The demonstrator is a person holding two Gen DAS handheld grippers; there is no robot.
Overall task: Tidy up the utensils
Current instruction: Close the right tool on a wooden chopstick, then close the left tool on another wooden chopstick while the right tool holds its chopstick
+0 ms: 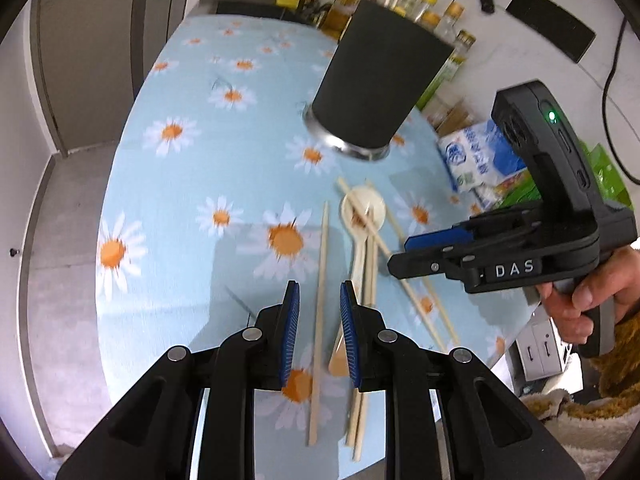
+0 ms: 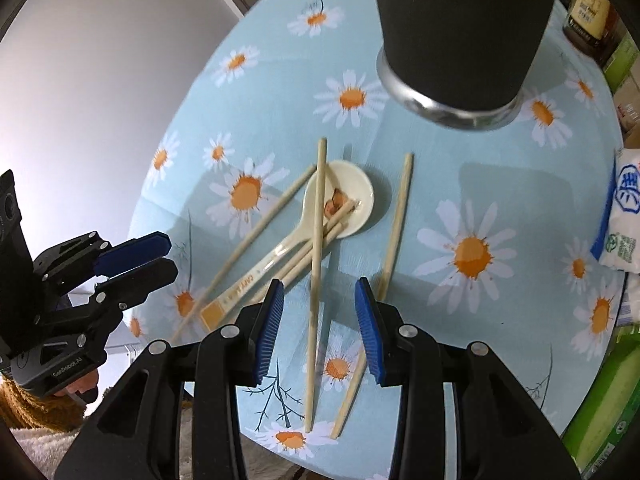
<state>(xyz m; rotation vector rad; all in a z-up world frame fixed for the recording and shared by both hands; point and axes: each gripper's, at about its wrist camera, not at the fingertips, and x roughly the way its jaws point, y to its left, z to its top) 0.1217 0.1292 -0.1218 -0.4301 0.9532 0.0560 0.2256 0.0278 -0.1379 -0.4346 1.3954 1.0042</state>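
Chopsticks (image 2: 316, 240) and a cream ceramic spoon (image 2: 340, 200) lay jumbled on a round desk (image 2: 500, 184) covered in a pale blue cloth printed with white and orange daisies. The spoon's bowl pointed toward a tall dark utensil holder (image 2: 460, 32) with a shiny metal base, which stood upright farther back on the desk, apart from the pile. Several chopsticks crossed over the spoon's bowl and handle; 1 chopstick (image 2: 396, 224) lay by itself to the right of the spoon in the right wrist view.

In the right wrist view, the right gripper (image 2: 320, 320) hung above the near ends of the chopsticks, its blue-padded fingers (image 2: 270, 320) parted with nothing clamped between them; 1 chopstick appeared in the gap below. In the left wrist view, the left gripper (image 1: 319, 332) hovered over the desk with its fingers (image 1: 290, 336) narrowly parted and empty, a single chopstick (image 1: 320, 320) lying on the cloth under the gap. A hand (image 1: 588, 300) held the right gripper's handle at that view's right edge.

Behind the desk stood a row of bottles and jars (image 1: 420, 4), with a white and blue bag (image 1: 476, 156) and green packages (image 1: 608, 180) at the right.
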